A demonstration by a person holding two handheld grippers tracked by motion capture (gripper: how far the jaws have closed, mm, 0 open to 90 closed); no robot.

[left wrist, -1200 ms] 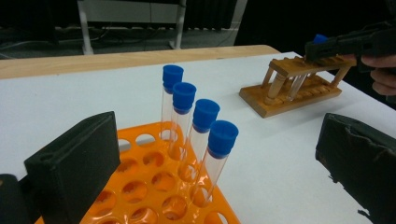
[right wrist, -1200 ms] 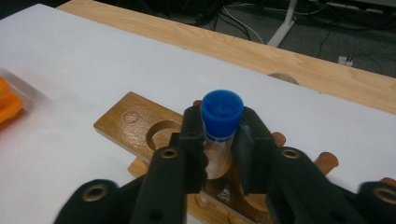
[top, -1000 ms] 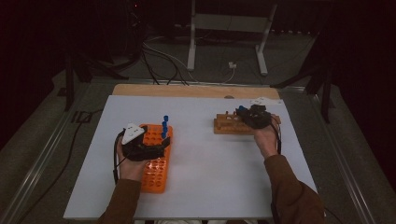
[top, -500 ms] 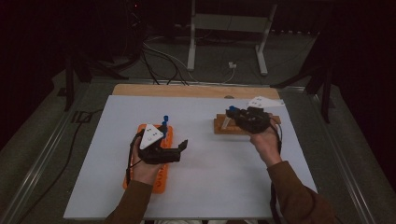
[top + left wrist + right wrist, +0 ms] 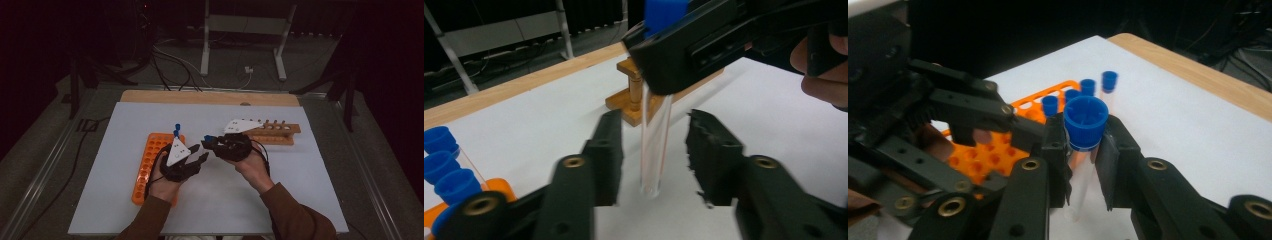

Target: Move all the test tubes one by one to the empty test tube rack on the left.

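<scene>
Tube handover above the table
Your right gripper clamps the blue-capped tube; your left gripper, just closing, brackets it untouched.

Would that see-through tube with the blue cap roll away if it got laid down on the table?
Probably yes: the test tube is round and smooth, so it could roll. It looks thin, clear and empty, so likely light and maybe breakable. The right gripper pinches it just under the blue cap, where slipping seems less likely.

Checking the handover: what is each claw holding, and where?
Right claw grips the test tube just below its blue cap; left claw has been closing around its lower end, not yet touching.
</scene>
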